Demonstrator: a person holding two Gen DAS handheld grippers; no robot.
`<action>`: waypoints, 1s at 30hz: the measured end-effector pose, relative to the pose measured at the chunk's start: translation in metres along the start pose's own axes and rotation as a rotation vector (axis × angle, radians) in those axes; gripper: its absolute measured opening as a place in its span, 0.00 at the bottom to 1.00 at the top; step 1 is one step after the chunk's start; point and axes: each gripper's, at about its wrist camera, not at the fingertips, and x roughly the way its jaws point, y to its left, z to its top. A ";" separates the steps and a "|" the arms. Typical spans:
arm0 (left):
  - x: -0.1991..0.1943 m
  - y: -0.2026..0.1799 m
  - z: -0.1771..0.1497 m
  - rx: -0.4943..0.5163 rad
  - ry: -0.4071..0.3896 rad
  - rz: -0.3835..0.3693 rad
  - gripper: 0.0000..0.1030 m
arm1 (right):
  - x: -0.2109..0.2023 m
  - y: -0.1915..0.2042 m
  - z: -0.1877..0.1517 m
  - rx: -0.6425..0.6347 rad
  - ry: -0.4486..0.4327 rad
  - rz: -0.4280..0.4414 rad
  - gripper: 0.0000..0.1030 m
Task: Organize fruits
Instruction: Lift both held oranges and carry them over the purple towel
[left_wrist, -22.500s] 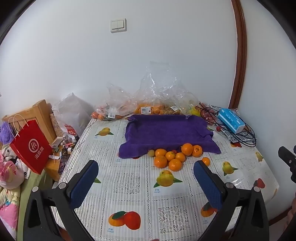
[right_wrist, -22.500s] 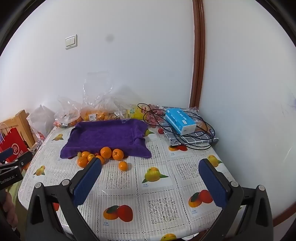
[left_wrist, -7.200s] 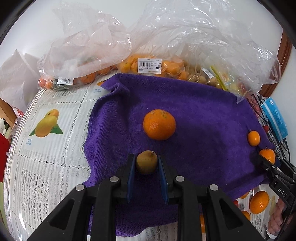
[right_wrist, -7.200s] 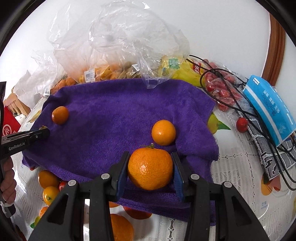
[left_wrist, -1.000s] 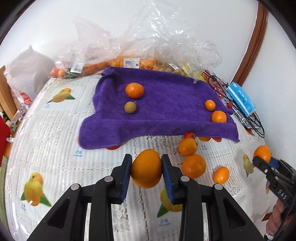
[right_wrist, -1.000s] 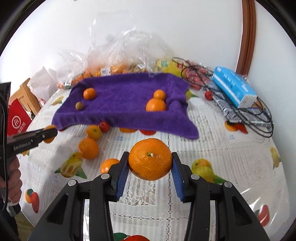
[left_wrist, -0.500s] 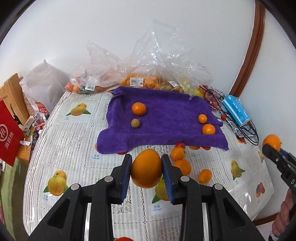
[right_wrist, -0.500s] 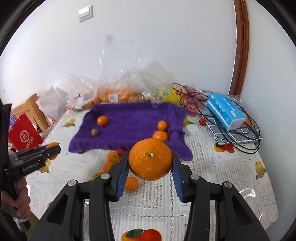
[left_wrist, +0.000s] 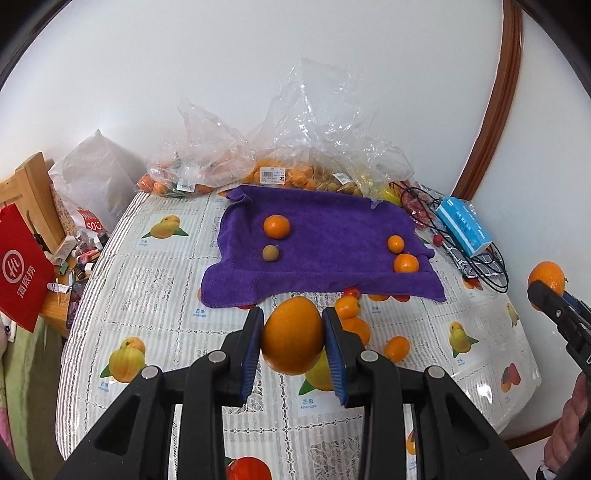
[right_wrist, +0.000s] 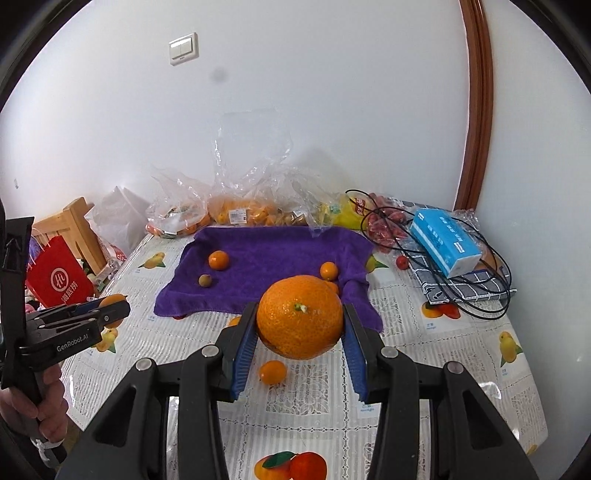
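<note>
A: State the condition of each tool.

B: The left tool (left_wrist: 293, 338) is clamped on a smooth oval orange fruit (left_wrist: 292, 335), held above the worktop (left_wrist: 155, 291). The right tool (right_wrist: 300, 318) is clamped on a large orange (right_wrist: 300, 316), also held clear of the worktop, in front of the purple towel (left_wrist: 332, 236).

A: What faults are possible from here?

B: Both fruits are round and gripped only at two sides. A tilt or a jolt could let either one slip out, drop and roll off the worktop edge. A careless set-down on the towel could also knock the fruit already there and send it rolling.

A: Quantities?

B: On the towel: four pieces, namely two small oranges (left_wrist: 396, 243) at the right, one medium orange (left_wrist: 277, 226) at the left, and one small brownish fruit (left_wrist: 270, 253) beside it. Loose on the worktop in front of the towel: at least three orange fruits (left_wrist: 396, 348) and one small red one (left_wrist: 354, 292); others are partly hidden under the towel edge, so the count is not certain. Held: two. Behind the towel: plastic bags (left_wrist: 273, 173) of fruit, at least two; the exact number cannot be told.
</note>
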 end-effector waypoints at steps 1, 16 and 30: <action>-0.001 0.000 0.000 0.000 -0.002 0.000 0.30 | -0.002 0.000 0.000 0.000 -0.003 -0.003 0.42; 0.003 -0.006 0.012 0.012 -0.004 -0.023 0.30 | -0.006 0.002 0.000 -0.012 -0.023 0.006 0.42; 0.066 0.013 0.040 -0.020 0.041 0.001 0.30 | 0.071 0.004 0.024 -0.026 0.029 0.038 0.42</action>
